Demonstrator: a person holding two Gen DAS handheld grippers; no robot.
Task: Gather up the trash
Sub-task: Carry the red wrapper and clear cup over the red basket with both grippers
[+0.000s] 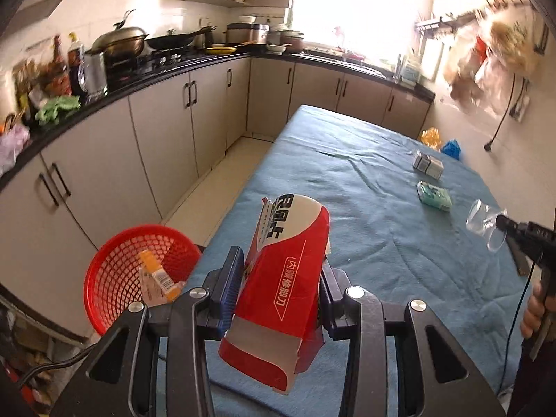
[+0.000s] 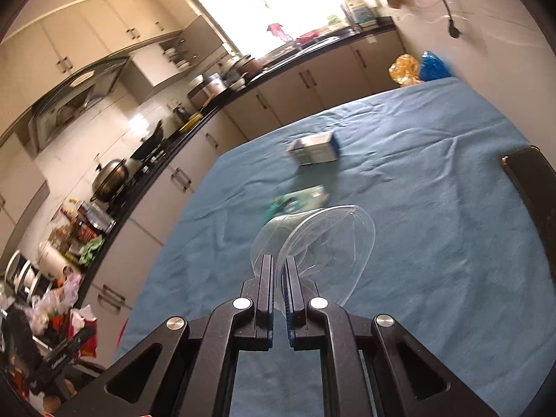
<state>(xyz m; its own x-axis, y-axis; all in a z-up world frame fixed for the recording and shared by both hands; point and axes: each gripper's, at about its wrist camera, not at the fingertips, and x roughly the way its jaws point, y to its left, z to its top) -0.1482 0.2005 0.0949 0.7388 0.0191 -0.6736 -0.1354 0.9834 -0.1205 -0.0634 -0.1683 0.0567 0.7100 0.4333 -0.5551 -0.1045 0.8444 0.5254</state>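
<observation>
Setting: kitchen with grey cabinets and a dark, crowded counter; tabletop [image 1: 347,173] covered in blue cloth.
Left gripper [image 1: 278,271]: jaws closed partway, pressed on both sides of a red and white carton [image 1: 288,271], which is lifted clear of the cloth.
Why held so: carton is gripped across its narrow width, long axis running forward, likely so it can drop lengthwise into the bin.
Bin: red basket [image 1: 139,271] just off the tabletop's near left edge, below and left of the carton; an orange packet [image 1: 156,274] already lies inside.
Right gripper [image 2: 279,278]: jaws nearly closed, pinching the thin wall of a clear plastic cup [image 2: 323,243]; cup hangs sideways above the cloth.
Why held so: a rim pinch suits a soft, empty cup.
Left behind: white and blue box [image 2: 314,147] and green packet [image 2: 299,201], both resting mid-tabletop, well apart from the basket.
In the way: nothing between carton and basket; both hands are loaded, so the remaining pieces wait.
</observation>
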